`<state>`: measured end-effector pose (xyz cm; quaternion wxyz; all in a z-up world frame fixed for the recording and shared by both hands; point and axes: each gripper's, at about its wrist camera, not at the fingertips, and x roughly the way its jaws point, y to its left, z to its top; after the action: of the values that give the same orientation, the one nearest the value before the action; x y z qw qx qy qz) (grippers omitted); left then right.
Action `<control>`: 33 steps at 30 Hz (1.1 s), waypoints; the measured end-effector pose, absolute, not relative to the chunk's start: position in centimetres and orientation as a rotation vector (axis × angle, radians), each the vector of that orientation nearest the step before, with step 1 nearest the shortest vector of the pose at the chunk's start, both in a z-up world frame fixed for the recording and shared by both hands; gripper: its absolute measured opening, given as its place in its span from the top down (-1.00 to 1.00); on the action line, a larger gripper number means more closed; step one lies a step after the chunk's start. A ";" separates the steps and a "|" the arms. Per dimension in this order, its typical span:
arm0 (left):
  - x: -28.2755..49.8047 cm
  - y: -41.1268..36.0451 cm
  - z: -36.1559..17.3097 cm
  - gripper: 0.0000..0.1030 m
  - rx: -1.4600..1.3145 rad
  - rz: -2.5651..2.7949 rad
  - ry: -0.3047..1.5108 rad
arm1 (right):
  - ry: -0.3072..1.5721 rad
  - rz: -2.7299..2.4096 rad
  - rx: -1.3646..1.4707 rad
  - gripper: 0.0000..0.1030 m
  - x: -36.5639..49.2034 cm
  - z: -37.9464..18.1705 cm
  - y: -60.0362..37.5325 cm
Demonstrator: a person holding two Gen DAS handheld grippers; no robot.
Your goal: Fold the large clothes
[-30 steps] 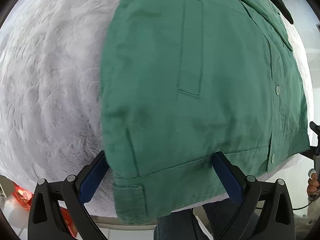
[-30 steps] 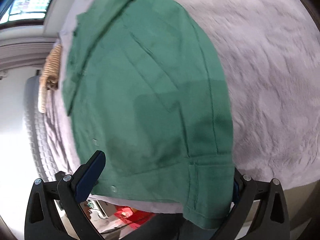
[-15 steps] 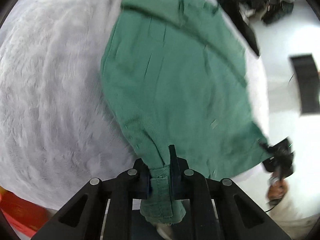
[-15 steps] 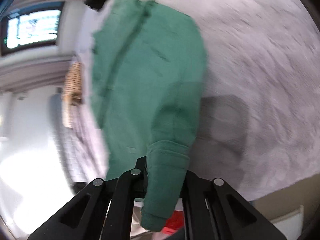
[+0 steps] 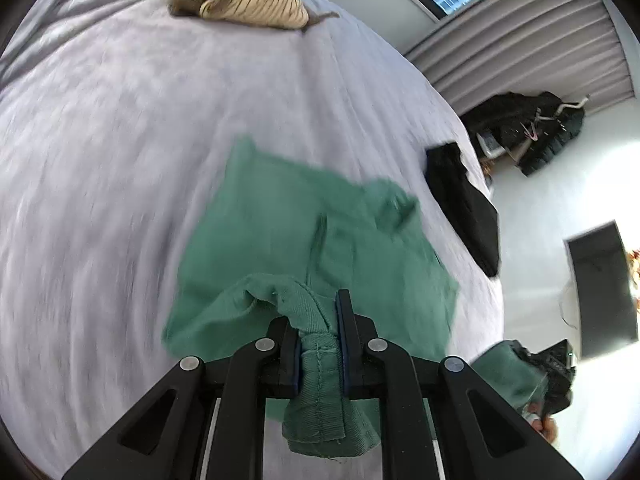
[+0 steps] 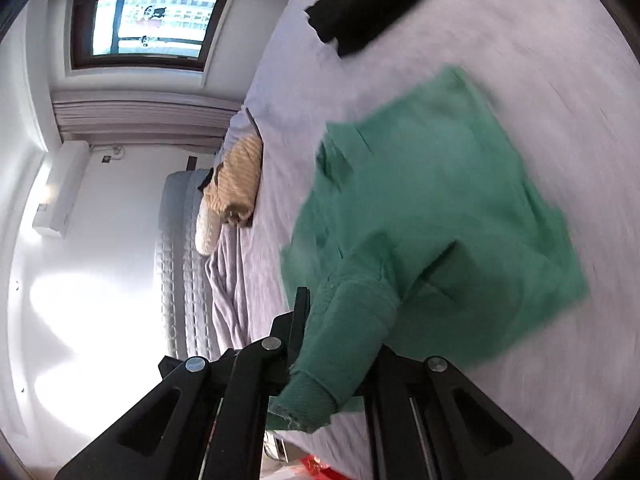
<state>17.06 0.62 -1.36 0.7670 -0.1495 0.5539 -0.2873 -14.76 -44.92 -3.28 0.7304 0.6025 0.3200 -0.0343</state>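
- My left gripper is clamped on a bunched corner of the green shirt; the blue-lined pads press the cloth from both sides and a hemmed tab hangs out below them.
- My right gripper is likewise closed on green cloth: a thick, rolled hem runs between its black fingers and drops past them toward the camera.
- Both sets of jaws have just closed from fully wide, with the shirt's edge caught between them.
- The shirt lies partly on the bed, over the pale lilac cover, with its near edge lifted off the bed by both grippers. The far part rests flat; the near part is pulled up into folds toward the fingers.
- In the left wrist view I see my right gripper at the lower right edge, holding the other green corner, with a bit of a hand just under it.
- A black garment lies at the bed's right edge, apart from the shirt; in the right wrist view it sits at the top.
- A striped beige garment lies crumpled at the far end of the bed, well apart from the shirt.
- Beyond the bed I can make out a window, a dark pile of clothes on the floor, and a wall unit.
- Both views are smeared by motion, so the shirt's finer details are unclear.
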 end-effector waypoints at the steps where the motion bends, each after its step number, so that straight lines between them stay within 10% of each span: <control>1: 18.7 -0.3 -1.7 0.70 -0.318 -0.613 1.198 | 0.715 -0.092 1.324 0.87 -13.3 -3.9 -46.4; 12: 27.6 -8.8 -10.6 0.69 -0.116 -0.475 1.286 | 0.835 -0.287 1.323 0.79 -3.7 -12.5 -52.3; 15: 28.0 -8.8 -10.6 0.08 -0.090 -0.451 1.317 | 0.861 -0.313 1.315 0.67 -3.5 -12.8 -52.6; 17: 27.6 -8.2 -8.8 -0.71 -0.030 -0.407 1.224 | 0.858 -0.324 1.290 0.25 -3.5 -12.2 -52.9; 19: 27.1 -7.8 -6.6 -0.92 0.044 -0.376 1.116 | 0.814 -0.333 1.256 -0.55 -3.8 -10.9 -53.2; 24: 27.1 -8.1 -6.1 -0.92 0.107 -0.381 1.091 | 0.858 -0.365 1.114 -0.47 -4.0 -8.9 -52.8; 28: 26.0 -9.2 -9.7 -0.91 0.142 -0.393 1.162 | 0.948 -0.368 1.014 0.60 -3.0 -9.9 -50.8; 33: 24.2 -9.6 -16.4 -0.91 0.255 -0.320 1.224 | 1.076 -0.455 0.916 0.67 -3.4 -14.5 -49.5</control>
<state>24.19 -9.61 -16.38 0.7989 0.1187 0.5705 -0.1491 -3.44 -49.55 -14.48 0.7370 0.4171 0.4899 -0.2071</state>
